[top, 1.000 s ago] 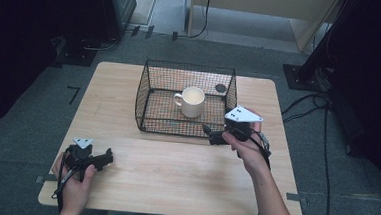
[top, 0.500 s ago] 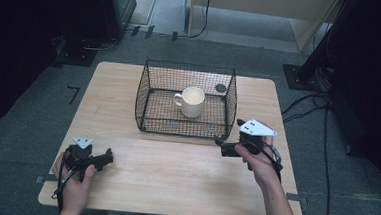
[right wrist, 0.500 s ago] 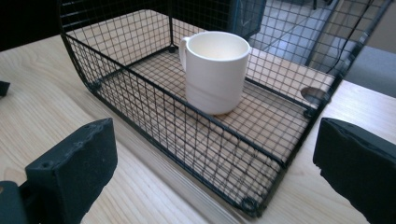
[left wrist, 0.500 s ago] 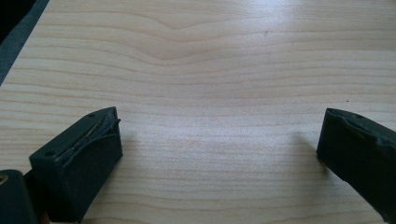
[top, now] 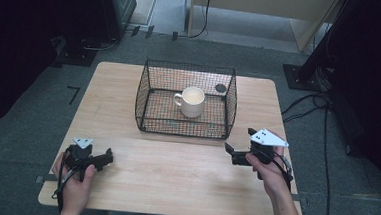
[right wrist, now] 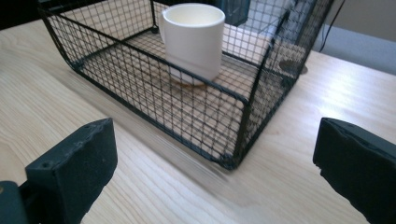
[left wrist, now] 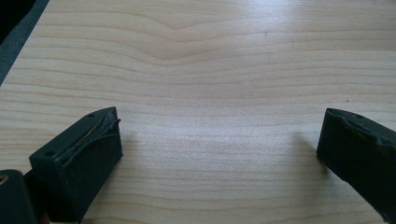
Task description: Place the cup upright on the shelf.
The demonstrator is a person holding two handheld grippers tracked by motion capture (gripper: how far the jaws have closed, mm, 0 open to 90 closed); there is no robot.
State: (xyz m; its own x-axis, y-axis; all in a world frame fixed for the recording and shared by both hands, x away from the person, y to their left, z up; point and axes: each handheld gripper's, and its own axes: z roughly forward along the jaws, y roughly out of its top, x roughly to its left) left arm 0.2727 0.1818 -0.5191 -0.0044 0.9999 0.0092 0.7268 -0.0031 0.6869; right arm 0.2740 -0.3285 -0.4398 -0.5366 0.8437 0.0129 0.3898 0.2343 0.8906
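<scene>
The cream mug (top: 193,101) stands upright and empty inside the black wire basket (top: 150,85), near its centre, with the handle pointing toward the basket's left wall in the high view. The basket rests open-topped on the table's far half.

We see our left gripper (left wrist: 219,154) with its two black jaws spread wide over the pale, wavy-grained wooden table (left wrist: 210,70); a dark strip of floor (left wrist: 14,42) borders the table's upper-left edge.

One mug (top: 193,101), one wire basket (top: 150,124), one table (top: 174,176), two claws: left claw (top: 106,158), right claw (top: 230,152).
</scene>
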